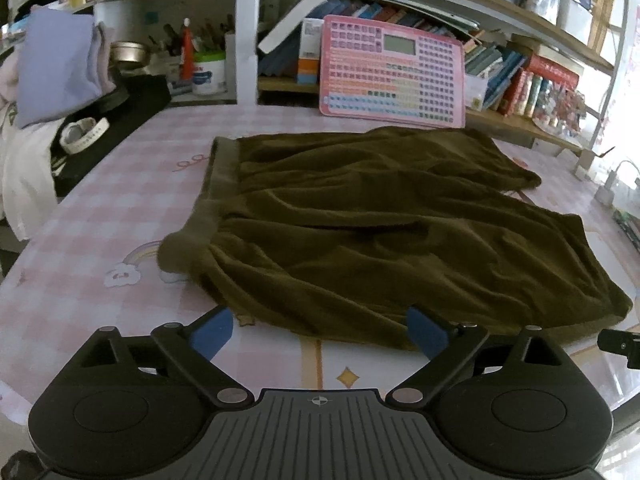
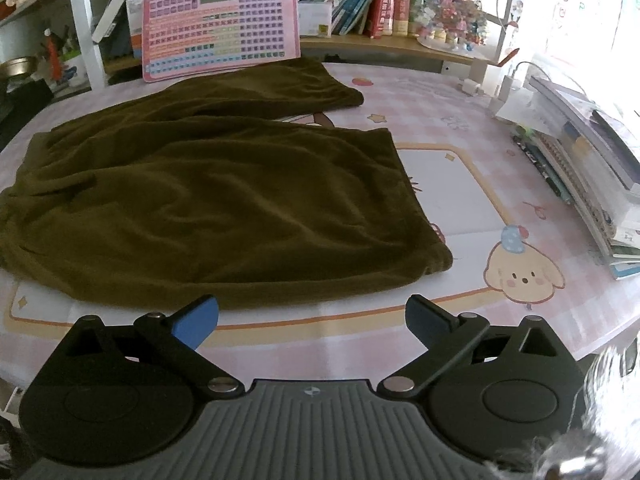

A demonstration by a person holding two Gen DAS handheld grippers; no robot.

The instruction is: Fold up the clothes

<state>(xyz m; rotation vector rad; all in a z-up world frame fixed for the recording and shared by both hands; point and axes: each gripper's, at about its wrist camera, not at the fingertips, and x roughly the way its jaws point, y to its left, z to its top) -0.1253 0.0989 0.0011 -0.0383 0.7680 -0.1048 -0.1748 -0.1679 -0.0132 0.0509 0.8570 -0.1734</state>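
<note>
Left gripper (image 1: pixel 320 330) and right gripper (image 2: pixel 312 322): we held both wide open, empty, poised at the near hem. Brown shorts (image 1: pixel 400 232) lay spread flat just ahead, ready for pinching.

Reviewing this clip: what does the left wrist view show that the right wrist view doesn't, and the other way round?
Only the left wrist view shows the shorts' waistband, a white watch on a black surface and a folded lilac cloth. Only the right wrist view shows the stack of notebooks at the table's right edge and the puppy print on the mat. Both show the olive shorts lying flat, the pink keyboard toy behind them, and an open gripper, left and right, short of the cloth.
</note>
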